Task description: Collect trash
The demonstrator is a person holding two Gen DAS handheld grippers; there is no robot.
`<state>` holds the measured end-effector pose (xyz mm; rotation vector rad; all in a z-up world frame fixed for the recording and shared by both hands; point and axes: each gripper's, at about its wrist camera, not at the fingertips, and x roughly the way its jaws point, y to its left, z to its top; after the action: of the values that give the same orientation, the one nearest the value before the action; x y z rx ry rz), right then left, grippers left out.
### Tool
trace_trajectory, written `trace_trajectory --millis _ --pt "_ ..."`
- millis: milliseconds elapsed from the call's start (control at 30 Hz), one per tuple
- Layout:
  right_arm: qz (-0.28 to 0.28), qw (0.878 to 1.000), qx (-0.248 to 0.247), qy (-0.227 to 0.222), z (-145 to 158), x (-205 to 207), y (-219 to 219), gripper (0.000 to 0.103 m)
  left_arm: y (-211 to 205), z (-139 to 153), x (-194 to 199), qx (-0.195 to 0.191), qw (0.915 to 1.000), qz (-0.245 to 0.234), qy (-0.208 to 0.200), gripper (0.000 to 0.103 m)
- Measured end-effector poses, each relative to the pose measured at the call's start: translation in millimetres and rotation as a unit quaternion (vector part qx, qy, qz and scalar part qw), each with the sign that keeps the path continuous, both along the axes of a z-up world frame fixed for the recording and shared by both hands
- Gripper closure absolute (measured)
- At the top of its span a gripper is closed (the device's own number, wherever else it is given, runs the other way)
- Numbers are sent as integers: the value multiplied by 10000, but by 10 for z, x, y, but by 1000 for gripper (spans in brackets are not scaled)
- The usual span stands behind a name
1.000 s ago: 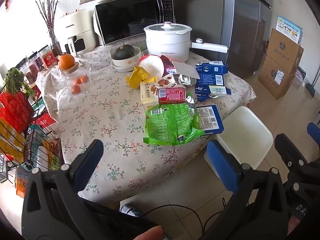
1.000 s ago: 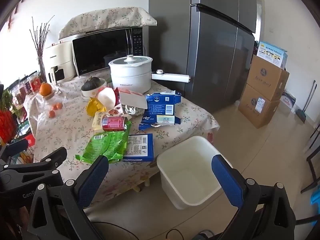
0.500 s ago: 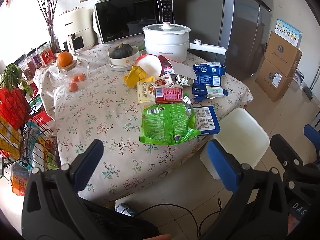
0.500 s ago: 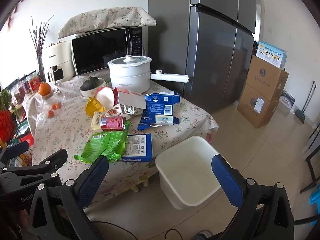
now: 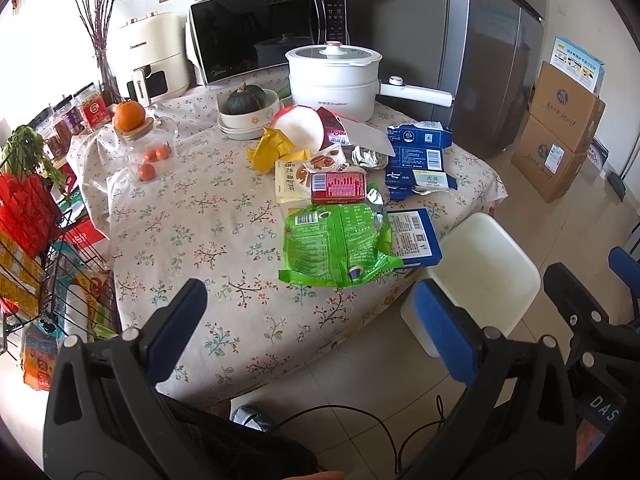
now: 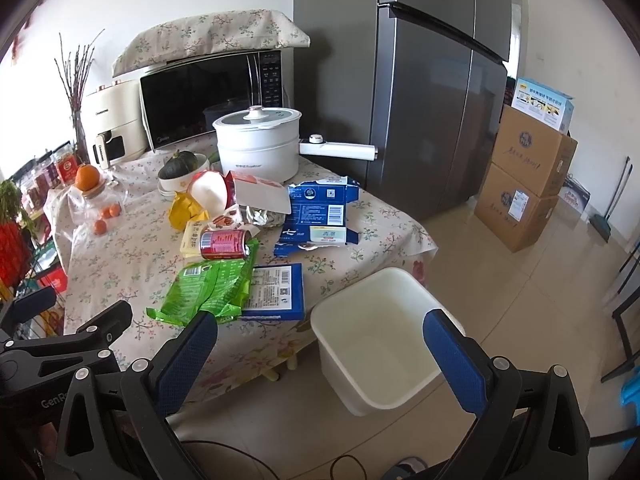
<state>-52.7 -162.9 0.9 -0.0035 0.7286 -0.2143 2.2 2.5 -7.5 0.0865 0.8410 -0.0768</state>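
Left gripper [image 5: 310,306]: jaws spread wide, holding nothing; its body cut off by the frame's lower edge.
Right gripper [image 6: 320,338]: likewise released, nothing between the jaws.
Trash: green wrapper [image 5: 338,246], red can [image 5: 338,188] and blue cartons [image 5: 420,158] lie on the table [image 5: 192,216] (labels too small to read).
White bin [image 6: 374,346]: on the floor just beside the table's corner.
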Motion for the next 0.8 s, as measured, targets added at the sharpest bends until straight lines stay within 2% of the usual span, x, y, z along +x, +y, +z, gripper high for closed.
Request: trace_trajectory --millis 800 --pt "71 10000 53 23 -33 35 29 0 -34 -12 -21 -36 10000 -65 -14 0"
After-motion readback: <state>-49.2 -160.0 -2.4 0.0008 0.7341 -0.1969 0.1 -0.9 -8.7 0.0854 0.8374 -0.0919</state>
